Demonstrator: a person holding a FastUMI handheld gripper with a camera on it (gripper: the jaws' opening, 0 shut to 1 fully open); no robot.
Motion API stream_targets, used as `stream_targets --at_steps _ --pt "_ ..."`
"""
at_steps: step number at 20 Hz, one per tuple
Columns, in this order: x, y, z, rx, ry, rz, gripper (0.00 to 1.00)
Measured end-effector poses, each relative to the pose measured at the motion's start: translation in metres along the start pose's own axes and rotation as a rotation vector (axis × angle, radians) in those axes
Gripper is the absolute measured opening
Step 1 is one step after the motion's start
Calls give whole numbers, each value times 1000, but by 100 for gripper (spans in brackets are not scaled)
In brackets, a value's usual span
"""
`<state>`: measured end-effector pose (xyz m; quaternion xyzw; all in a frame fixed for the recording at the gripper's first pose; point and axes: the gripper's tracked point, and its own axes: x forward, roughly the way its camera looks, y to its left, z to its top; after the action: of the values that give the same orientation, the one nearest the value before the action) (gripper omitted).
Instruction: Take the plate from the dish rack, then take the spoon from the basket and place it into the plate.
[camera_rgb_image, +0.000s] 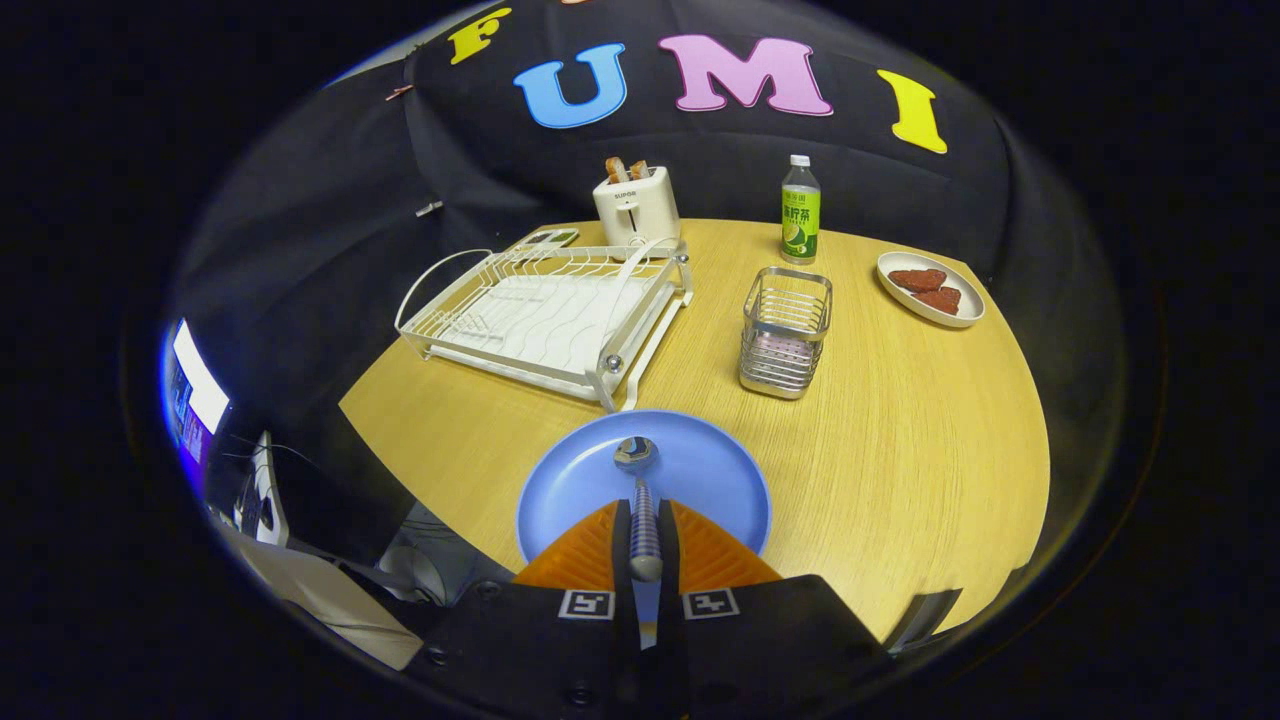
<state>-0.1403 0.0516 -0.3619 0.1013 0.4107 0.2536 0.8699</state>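
Both fingers of the gripper clench the spoon over the plate

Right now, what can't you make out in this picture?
- Whether the spoon touches the blue plate: gripper view looks along it; the gripper is shut on its handle.
- The plate's near rim: hidden by the fingers.
- Anything inside the basket: its wires blur it.
- The bottle label: too small.
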Motion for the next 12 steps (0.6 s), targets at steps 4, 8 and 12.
stream_targets --at_steps 4,8,12 --pt "11 3 -10 -3 13 11 10" --pt "14 0 -26 -9 57 8 12" --pt "22 -8 -46 -21 115 -30 15"
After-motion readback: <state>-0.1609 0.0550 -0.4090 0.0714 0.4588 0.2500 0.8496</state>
